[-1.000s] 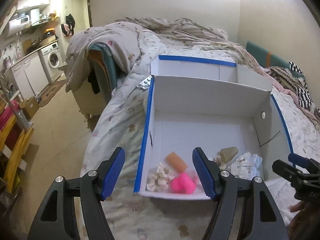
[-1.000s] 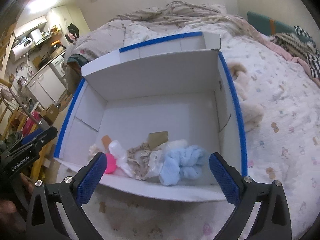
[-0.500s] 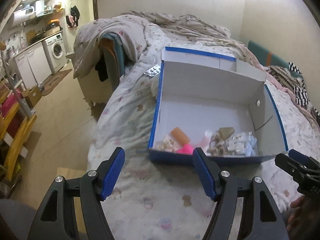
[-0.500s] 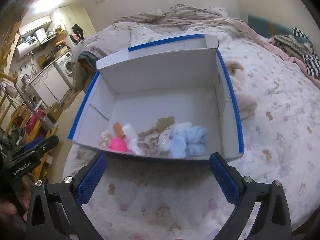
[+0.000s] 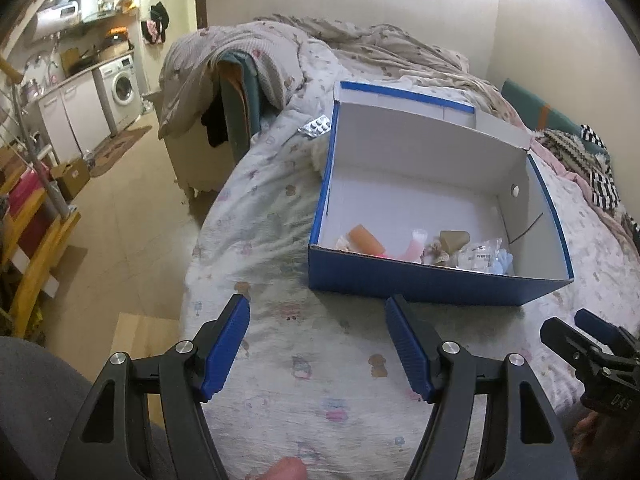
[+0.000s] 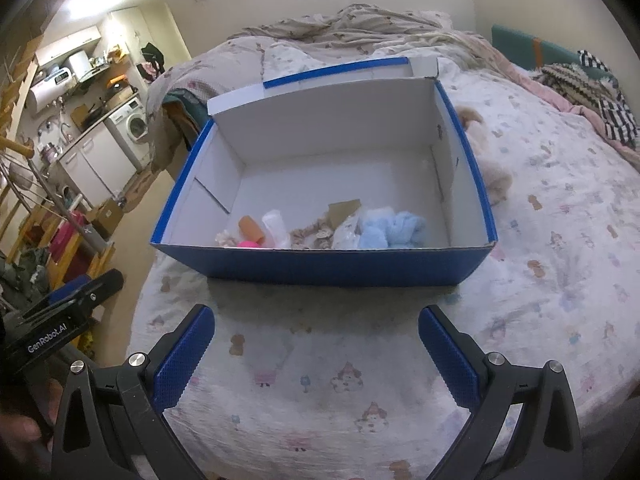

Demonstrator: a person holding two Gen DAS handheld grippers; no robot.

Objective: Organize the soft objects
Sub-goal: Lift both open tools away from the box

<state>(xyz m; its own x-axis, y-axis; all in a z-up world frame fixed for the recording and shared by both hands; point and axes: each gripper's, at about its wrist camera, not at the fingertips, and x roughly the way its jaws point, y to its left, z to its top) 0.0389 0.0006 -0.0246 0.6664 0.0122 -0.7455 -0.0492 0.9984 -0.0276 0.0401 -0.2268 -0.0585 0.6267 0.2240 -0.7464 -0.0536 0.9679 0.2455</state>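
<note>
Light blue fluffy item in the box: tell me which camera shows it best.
The right wrist view. There the light blue fluffy item lies in full sight against the near wall of the blue box. In the left wrist view only a small blue edge peeks out beside a clear plastic packet.

Small one-room home, studio flat: sleeping and kitchen areas share one space. Landmark is the bed (image 5: 320, 360) with a printed sheet, filling most of both views. Rumpled duvet (image 5: 360, 48) heaped at its far end. Striped and knitted textiles (image 6: 592, 88) piled along the bed's far right side. Beyond the bed's left edge, tiled floor (image 5: 132, 232) leads to a kitchenette: front-loading washing machine (image 5: 122, 86) under a counter, white cabinets (image 5: 72, 116) beside it, shelf with kitchenware above. Cardboard carton (image 5: 74, 176) on the floor nearby.
</note>
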